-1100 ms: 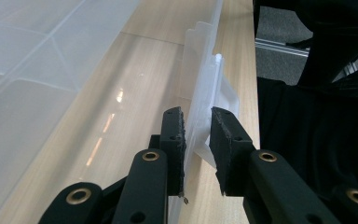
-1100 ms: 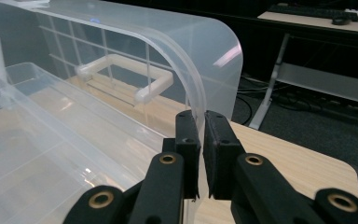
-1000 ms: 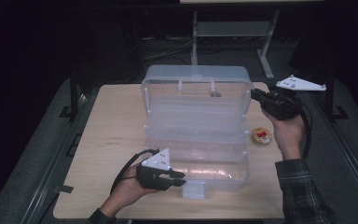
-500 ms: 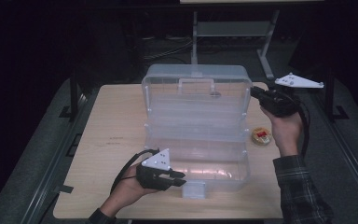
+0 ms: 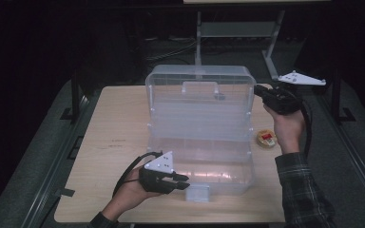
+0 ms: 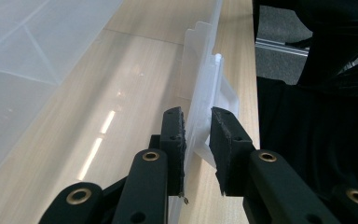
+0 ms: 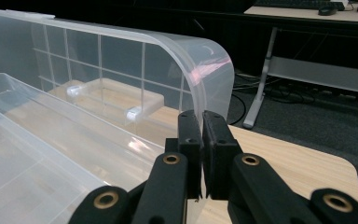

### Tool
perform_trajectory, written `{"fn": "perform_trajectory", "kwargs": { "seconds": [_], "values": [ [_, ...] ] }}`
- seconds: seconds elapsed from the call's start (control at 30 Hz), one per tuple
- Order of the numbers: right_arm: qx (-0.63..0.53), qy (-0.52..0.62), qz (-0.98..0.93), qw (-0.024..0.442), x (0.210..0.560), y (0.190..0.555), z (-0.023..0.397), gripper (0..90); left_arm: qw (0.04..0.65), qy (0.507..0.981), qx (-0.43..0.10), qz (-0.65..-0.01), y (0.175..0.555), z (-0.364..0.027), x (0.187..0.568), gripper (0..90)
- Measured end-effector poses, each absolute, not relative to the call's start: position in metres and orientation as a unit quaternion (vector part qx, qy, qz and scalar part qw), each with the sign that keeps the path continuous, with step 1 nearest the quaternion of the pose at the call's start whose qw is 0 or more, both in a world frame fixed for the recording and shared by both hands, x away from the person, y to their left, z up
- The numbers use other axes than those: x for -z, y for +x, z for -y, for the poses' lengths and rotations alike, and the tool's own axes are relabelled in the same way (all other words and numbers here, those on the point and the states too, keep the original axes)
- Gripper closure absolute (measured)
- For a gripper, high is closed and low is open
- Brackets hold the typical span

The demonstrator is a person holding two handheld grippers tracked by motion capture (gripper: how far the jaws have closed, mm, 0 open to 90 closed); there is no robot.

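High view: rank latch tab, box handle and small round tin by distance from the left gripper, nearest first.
From the left gripper:
1. Latch tab, just beside the jaws at the box's front edge.
2. Small round tin, on the table right of the box.
3. Box handle, on the raised lid at the back.

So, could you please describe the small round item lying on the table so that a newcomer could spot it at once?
Start at the wooden table and find the big clear plastic box standing open in its middle. Just past the box's right side, beside the hand holding the right gripper, lies a small round tin. It is the one coloured thing there, yellowish with a red patch on top.
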State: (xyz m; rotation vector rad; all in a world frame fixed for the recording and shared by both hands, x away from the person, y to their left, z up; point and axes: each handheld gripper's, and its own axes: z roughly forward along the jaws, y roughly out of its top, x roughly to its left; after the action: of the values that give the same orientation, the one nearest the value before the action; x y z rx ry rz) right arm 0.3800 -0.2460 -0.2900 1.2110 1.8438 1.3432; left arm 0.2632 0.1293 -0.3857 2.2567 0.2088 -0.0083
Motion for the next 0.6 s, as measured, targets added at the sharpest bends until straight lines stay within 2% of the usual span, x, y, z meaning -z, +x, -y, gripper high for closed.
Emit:
{"fn": "perform_trajectory", "kwargs": {
  "seconds": [0.6],
  "values": [
    [-0.501, 0.464, -0.682, 0.262, 0.294, 0.401, 0.245, 88.7, 0.424, 0.902, 0.004, -0.081, 0.264, -0.129, 0.386, 75.4]
  ]
}}
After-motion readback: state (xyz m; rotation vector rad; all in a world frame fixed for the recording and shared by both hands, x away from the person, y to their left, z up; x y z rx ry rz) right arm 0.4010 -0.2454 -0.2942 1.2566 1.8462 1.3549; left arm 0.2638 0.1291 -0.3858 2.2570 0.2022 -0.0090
